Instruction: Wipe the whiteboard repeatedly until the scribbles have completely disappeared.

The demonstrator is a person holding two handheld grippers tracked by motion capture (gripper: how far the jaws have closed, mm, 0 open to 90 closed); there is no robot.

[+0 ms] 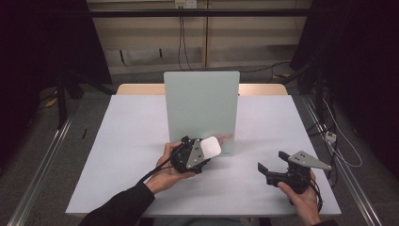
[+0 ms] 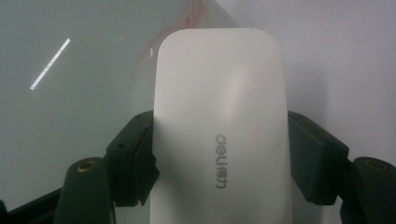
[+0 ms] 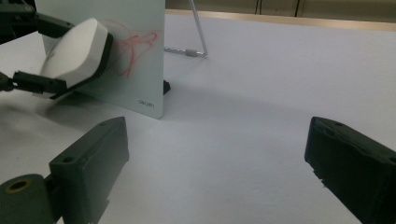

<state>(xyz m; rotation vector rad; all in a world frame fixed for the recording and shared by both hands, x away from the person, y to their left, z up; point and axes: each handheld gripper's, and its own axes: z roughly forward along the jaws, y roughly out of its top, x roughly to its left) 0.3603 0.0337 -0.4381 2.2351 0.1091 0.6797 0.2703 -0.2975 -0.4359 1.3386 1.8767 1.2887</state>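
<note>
We had the left tongs (image 1: 203, 151) clamped on the white eraser (image 1: 211, 147), one jaw on each long side, as the left gripper view showed (image 2: 219, 135). The eraser's long axis ran along the tongs, its free end pointing away from the hand toward the board. It sat at the lower right part of the upright glass board (image 1: 201, 106), just in front of the face; from the right gripper view its dark felt side looked pressed to or just off the glass, we couldn't tell which. The red marks (image 3: 133, 49) lay right beside the eraser, toward the board's edge nearest the right tongs and a little higher on the board. We judged that was the relation that mattered: the next wipe would need to run sideways along the glass toward that edge, felt kept flat on the face.

The right tongs (image 1: 273, 162) stood wide open with nothing between the jaws, resting low over the surface (image 1: 131, 141), well apart from the board. The left hand was clearly the nearer one, so we read the wiping as its job.
</note>
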